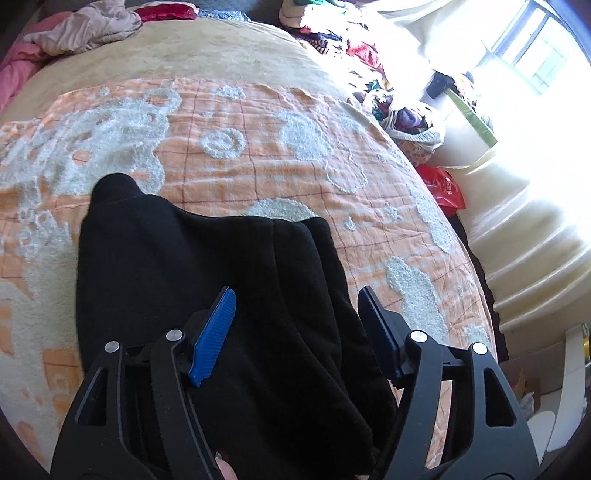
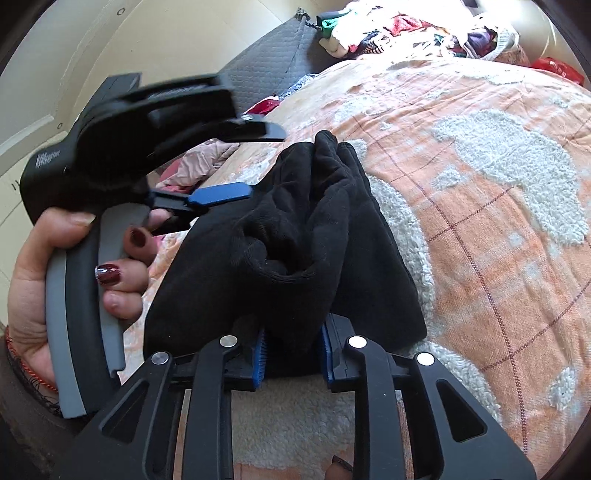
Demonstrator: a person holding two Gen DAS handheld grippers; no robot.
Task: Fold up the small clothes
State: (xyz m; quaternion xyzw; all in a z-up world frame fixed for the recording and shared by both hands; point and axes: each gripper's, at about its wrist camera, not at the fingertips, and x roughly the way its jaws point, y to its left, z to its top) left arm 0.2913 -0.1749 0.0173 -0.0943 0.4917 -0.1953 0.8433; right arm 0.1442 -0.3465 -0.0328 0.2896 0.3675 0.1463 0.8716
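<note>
A small black garment (image 1: 207, 280) lies bunched in folds on the orange-and-white blanket (image 1: 258, 155). In the left wrist view, my left gripper (image 1: 295, 295) is open, its blue pads (image 1: 216, 328) spread above the cloth and holding nothing. In the right wrist view, my right gripper (image 2: 293, 345) is shut on the near edge of the black garment (image 2: 295, 236), with cloth pinched between its pads (image 2: 260, 354). The left gripper (image 2: 255, 162) shows there too, held in a hand at the left, jaws apart just beyond the garment's far side.
A pile of mixed clothes (image 1: 354, 40) lies at the bed's far right edge. Pink and beige bedding (image 1: 74, 33) is heaped at the far left. A red bag (image 1: 443, 188) and a bright window (image 1: 539, 55) are to the right of the bed.
</note>
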